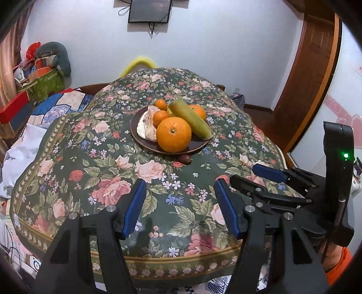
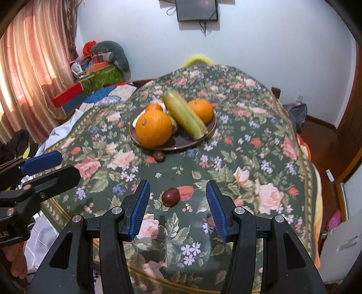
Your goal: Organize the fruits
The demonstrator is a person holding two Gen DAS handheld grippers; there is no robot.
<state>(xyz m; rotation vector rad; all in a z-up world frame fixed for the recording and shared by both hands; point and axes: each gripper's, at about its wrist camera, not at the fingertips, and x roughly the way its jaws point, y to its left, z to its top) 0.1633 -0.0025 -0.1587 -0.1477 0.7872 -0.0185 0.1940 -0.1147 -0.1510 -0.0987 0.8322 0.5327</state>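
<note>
A brown plate [image 1: 196, 145] [image 2: 178, 144] on the floral cloth holds a big orange [image 1: 173, 133] [image 2: 153, 127], smaller oranges, a long green fruit [image 1: 191, 118] [image 2: 184, 115] and pale peel. One dark red fruit [image 1: 184, 157] [image 2: 158, 156] lies against the plate's front rim. Another dark red fruit [image 2: 171, 197] lies on the cloth between my right gripper's open fingers. My right gripper [image 2: 177, 208] [image 1: 246, 178] is open and empty. My left gripper [image 1: 178, 208] [image 2: 48, 165] is open and empty, short of the plate.
The floral cloth [image 1: 113, 181] [image 2: 260, 169] covers a rounded table. Boxes and bags [image 1: 40, 79] pile at the far left by a pink curtain [image 2: 29, 74]. A wooden door frame [image 1: 312, 74] stands at right. A wall screen [image 2: 196, 9] hangs behind.
</note>
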